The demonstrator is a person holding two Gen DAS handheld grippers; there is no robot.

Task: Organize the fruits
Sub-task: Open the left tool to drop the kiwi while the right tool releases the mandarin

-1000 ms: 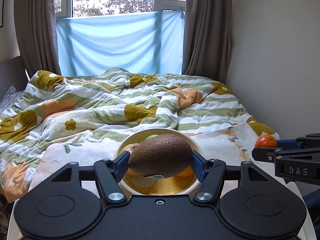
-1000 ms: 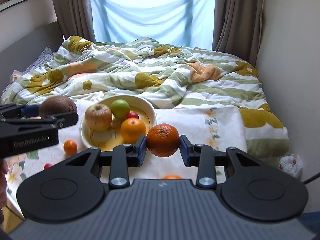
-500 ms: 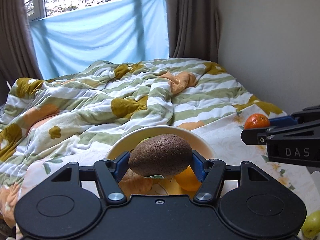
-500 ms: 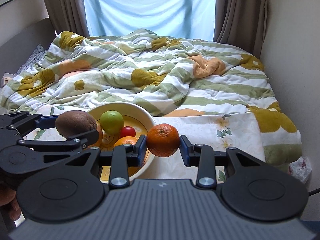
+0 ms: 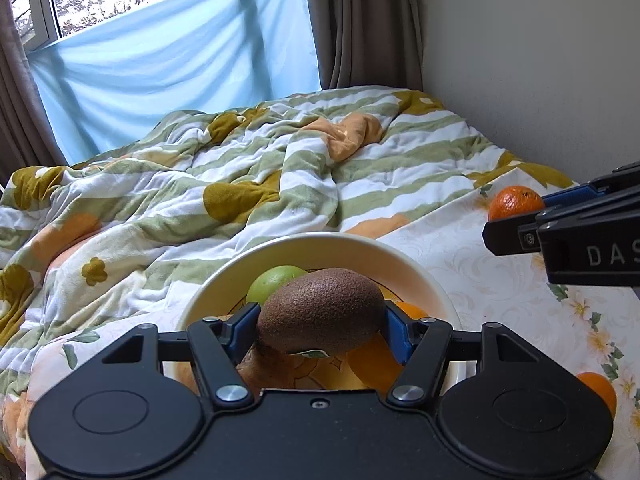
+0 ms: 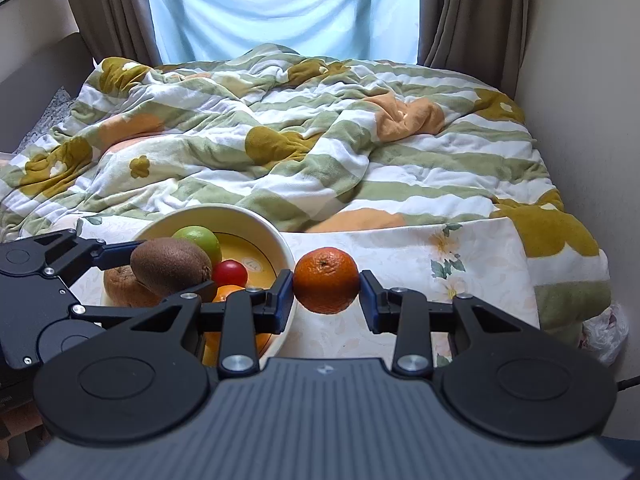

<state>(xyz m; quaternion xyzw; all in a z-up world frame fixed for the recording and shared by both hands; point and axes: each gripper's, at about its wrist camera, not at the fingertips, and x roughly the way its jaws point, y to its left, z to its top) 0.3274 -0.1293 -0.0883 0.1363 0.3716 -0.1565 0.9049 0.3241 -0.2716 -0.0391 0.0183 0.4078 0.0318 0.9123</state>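
Rumpled striped bedding (image 6: 304, 152) fills the room; left gripper (image 5: 320, 326) jaws clamp a kiwi (image 5: 320, 314), long axis spanning them, above the bowl (image 5: 416, 268); right gripper (image 6: 326, 294) jaws hold an orange (image 6: 326, 286).

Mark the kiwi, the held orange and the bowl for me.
kiwi (image 5: 320, 310): left wrist view, middle of its brown skin.
orange (image 6: 326, 280): right wrist view, centre of its peel.
bowl (image 6: 280, 240): right wrist view, right part of its cream rim.

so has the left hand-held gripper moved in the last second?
Yes. In the right wrist view the left hand-held gripper, shut on the kiwi, has come rightward from beside the bowl to over it.
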